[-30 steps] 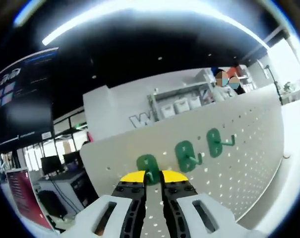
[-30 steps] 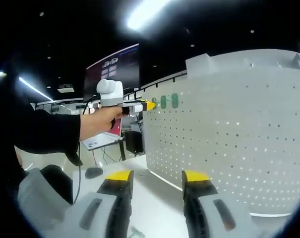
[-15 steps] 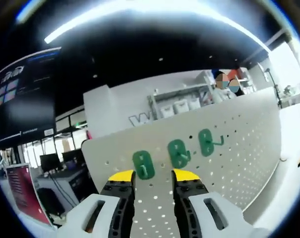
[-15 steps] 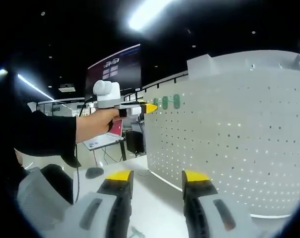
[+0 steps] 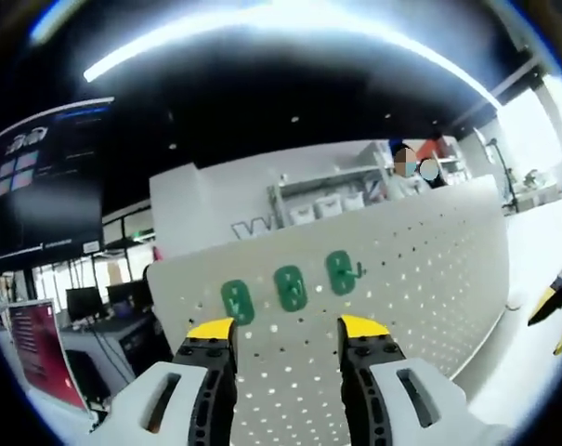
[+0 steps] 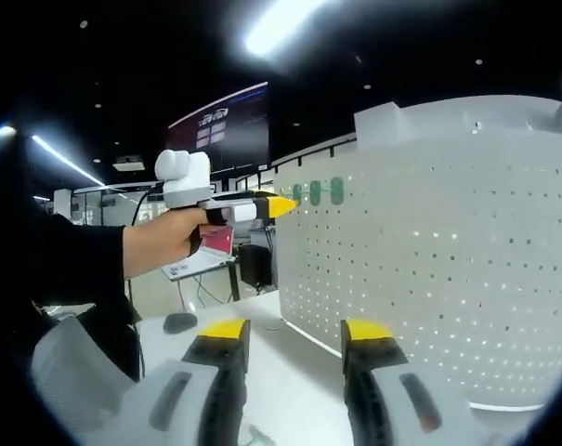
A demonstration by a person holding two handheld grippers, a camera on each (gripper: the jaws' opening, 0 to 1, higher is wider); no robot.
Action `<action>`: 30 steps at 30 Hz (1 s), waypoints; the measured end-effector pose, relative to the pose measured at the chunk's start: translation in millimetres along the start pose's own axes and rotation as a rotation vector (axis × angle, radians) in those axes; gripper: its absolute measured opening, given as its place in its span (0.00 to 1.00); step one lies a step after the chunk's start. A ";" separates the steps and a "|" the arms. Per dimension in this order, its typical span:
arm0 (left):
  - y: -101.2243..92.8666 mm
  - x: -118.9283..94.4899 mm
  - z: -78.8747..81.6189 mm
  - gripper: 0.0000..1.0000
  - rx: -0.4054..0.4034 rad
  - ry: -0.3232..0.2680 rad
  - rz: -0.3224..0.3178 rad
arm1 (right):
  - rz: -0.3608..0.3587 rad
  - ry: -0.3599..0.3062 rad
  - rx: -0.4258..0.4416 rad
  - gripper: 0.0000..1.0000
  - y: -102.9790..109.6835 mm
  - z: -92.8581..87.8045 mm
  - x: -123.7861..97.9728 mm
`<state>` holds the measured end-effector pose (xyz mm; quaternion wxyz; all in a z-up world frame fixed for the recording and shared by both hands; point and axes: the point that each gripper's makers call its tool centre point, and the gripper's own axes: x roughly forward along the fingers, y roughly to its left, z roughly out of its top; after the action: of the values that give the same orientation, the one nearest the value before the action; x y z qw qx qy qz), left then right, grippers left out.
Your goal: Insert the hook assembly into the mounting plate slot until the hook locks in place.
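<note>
Three green hooks sit in a row on the white perforated mounting plate (image 5: 420, 269): the left hook (image 5: 237, 301), the middle hook (image 5: 291, 287) and the right hook (image 5: 340, 271). My left gripper (image 5: 287, 327) stands open just below and short of them, holding nothing. In the right gripper view the plate (image 6: 429, 251) fills the right side, the green hooks (image 6: 315, 192) show near its top left edge, and the left gripper (image 6: 279, 205), held by a hand, points at them. My right gripper (image 6: 294, 329) is open and empty, low over the white table (image 6: 281, 372).
A dark wall screen (image 6: 220, 125) hangs behind the left gripper. A black mouse (image 6: 180, 321) lies on the table. Shelving with white boxes (image 5: 327, 200) and people stand beyond the plate. Yellow-tipped jaws of the right gripper (image 5: 550, 302) show at the far right edge.
My left gripper let go of the left green hook, opened its jaws and drew back from the plate. The hook stays on the plate. The right gripper stayed still.
</note>
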<state>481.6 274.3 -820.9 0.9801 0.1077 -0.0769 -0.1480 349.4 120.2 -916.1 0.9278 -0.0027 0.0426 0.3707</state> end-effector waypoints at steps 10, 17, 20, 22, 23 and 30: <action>-12.0 -23.3 -15.3 0.45 -0.042 0.014 -0.013 | 0.015 0.010 -0.002 0.37 5.4 -3.0 2.5; -24.6 -43.6 -29.4 0.45 -0.055 0.042 -0.032 | 0.031 0.027 -0.010 0.37 11.5 -8.0 5.3; -26.8 -49.2 -34.8 0.45 -0.055 0.051 -0.038 | 0.034 0.034 -0.013 0.37 12.9 -10.3 5.8; -27.9 -54.2 -37.7 0.45 -0.062 0.056 -0.041 | 0.037 0.040 -0.015 0.37 13.9 -12.2 6.2; -28.9 -56.0 -38.6 0.46 -0.065 0.057 -0.042 | 0.038 0.043 -0.016 0.37 14.5 -13.3 6.5; -39.8 -72.8 -46.7 0.45 -0.081 0.066 -0.059 | 0.047 0.073 -0.023 0.37 18.6 -23.2 9.5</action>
<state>410.4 268.3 -884.0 0.9808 0.0749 -0.0352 -0.1764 341.6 139.4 -939.4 0.9166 -0.0259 0.0722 0.3925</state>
